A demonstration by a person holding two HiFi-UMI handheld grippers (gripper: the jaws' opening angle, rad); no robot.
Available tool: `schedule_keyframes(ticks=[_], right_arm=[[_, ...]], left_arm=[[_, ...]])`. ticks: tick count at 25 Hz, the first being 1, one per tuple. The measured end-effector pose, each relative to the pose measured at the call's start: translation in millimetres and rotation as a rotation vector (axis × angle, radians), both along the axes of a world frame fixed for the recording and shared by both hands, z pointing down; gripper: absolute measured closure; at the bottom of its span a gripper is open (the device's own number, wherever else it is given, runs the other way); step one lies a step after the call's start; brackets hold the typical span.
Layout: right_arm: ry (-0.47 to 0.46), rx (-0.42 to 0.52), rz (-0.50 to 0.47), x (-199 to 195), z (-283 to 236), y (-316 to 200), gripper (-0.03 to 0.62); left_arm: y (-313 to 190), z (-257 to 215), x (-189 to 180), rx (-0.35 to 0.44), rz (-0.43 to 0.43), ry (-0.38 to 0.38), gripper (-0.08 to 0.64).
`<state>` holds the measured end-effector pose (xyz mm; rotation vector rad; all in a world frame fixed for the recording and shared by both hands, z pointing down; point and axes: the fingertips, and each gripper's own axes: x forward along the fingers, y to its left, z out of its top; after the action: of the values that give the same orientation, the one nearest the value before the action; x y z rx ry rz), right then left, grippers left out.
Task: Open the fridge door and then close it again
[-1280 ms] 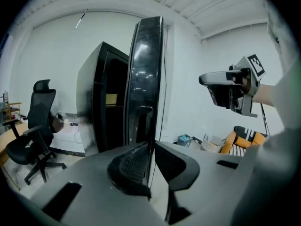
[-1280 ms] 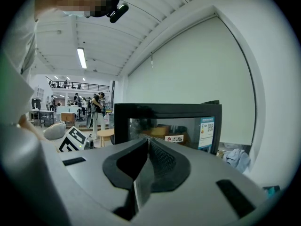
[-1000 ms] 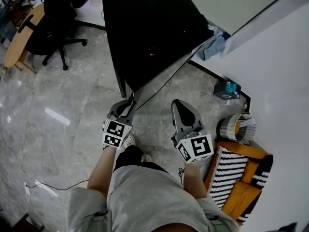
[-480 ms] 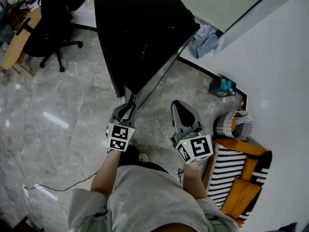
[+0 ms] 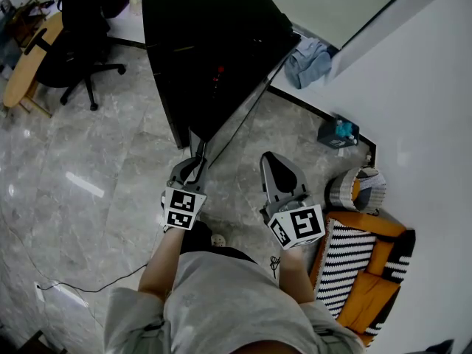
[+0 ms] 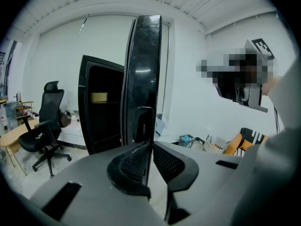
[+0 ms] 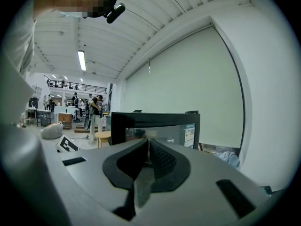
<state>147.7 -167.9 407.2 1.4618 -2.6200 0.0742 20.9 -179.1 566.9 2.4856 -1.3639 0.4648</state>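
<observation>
The black fridge door [image 6: 143, 79] stands open, edge-on to the left claw [image 6: 149, 149]. The fridge cabinet [image 6: 101, 112] is far and left of it. The left claw's jaws are closing narrowly on the door's free edge below the handle recess, pads about touching it. The right claw [image 7: 147, 149] is pinched together, empty. To swing the door well, I judge, seat the grip first, then follow the hinge's arc without twisting the edge.

The fridge door [image 6: 141, 69] is glossy black and smooth, mirroring the room. The floor [image 5: 88, 198] is polished grey stone. The blue cloth [image 5: 306, 59] looks soft and matt.
</observation>
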Motion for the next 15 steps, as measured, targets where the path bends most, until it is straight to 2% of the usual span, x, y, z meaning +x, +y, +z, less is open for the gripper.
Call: schedule_keyframes(ticks=[3,8,15], right_arm=[[-0.003,0.0,-0.004,-2.0,0.2,-3.8,0.566],[-0.006,-0.003,-0.016,-11.4,1.4,-10.9,0.566],[0.001,-0.007,-0.025,-22.5,2.7,-23.2,0.566]], left_arm=[[-6.0,0.5,-6.3,-0.002,-0.006,0.002,0.523],[-16.8,-1.0,-21.0,-0.031,-0.026,0.047,0.519],[-41.3,-1.7,-50.3,-0.031,-0.066,0.04,0.512]])
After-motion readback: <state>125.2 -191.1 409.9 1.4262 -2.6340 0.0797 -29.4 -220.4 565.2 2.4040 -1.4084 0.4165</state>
